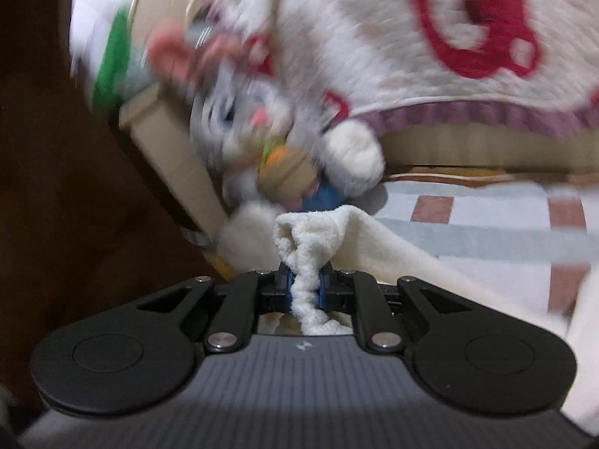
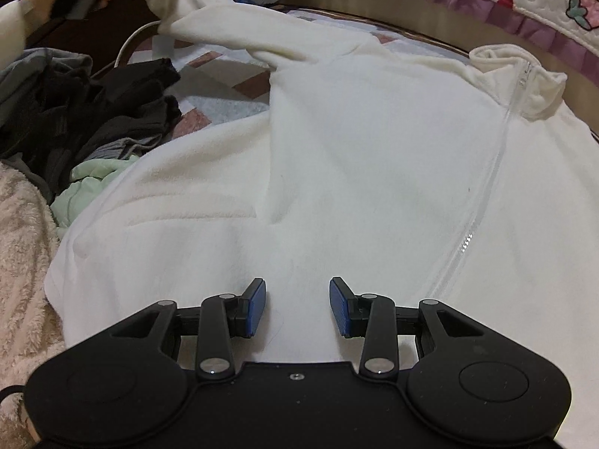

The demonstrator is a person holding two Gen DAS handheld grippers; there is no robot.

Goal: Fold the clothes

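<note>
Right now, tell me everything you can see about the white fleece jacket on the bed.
The white fleece jacket looks soft and cream-white, with a stand-up collar and a white zipper, closed, down its front. It lies spread front-up over the patchwork bedspread, beside a pile of dark clothes. One sleeve stretches away; the left gripper pinches its bunched cuff. The right gripper hovers open over the lower body.

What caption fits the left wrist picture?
Left gripper pinching the fluffy white jacket's cuff beside a plush toy.
</note>
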